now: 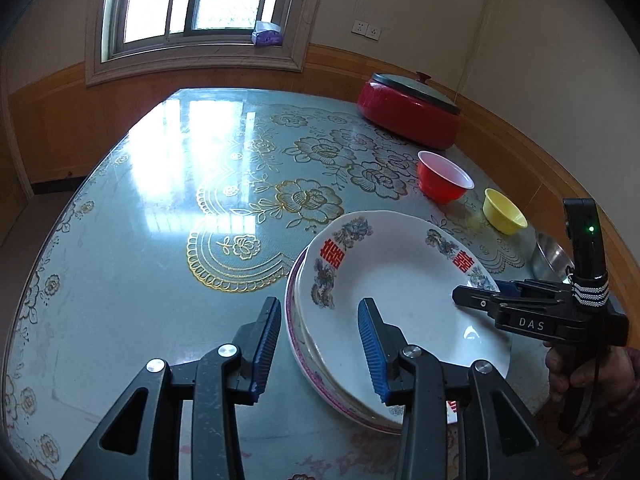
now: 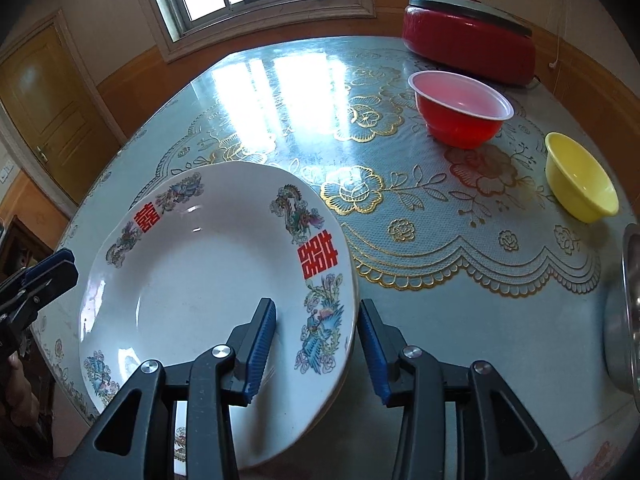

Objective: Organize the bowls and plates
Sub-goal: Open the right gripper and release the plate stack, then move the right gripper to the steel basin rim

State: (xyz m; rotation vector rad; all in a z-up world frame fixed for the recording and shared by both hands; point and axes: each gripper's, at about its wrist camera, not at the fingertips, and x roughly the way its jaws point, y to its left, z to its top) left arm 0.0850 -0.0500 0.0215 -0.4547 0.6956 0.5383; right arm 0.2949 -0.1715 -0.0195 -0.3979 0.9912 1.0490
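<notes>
A white plate with red characters [image 1: 404,288] [image 2: 208,280] lies on top of a stack of plates [image 1: 298,332] on the table. My left gripper [image 1: 320,344] is open, its fingers either side of the stack's left rim. My right gripper [image 2: 318,346] is open, its fingers either side of the top plate's right rim; it also shows in the left wrist view [image 1: 472,298]. A red bowl [image 1: 442,176] [image 2: 460,114], a yellow bowl [image 1: 504,212] [image 2: 580,178] and a steel bowl [image 1: 550,258] [image 2: 626,316] stand to the right.
A red lidded pot [image 1: 408,110] [image 2: 472,36] stands at the table's far right by the wall. The table [image 1: 160,208] [image 2: 480,320] has a glossy floral cover. A window is behind it and a door [image 2: 44,100] at the left.
</notes>
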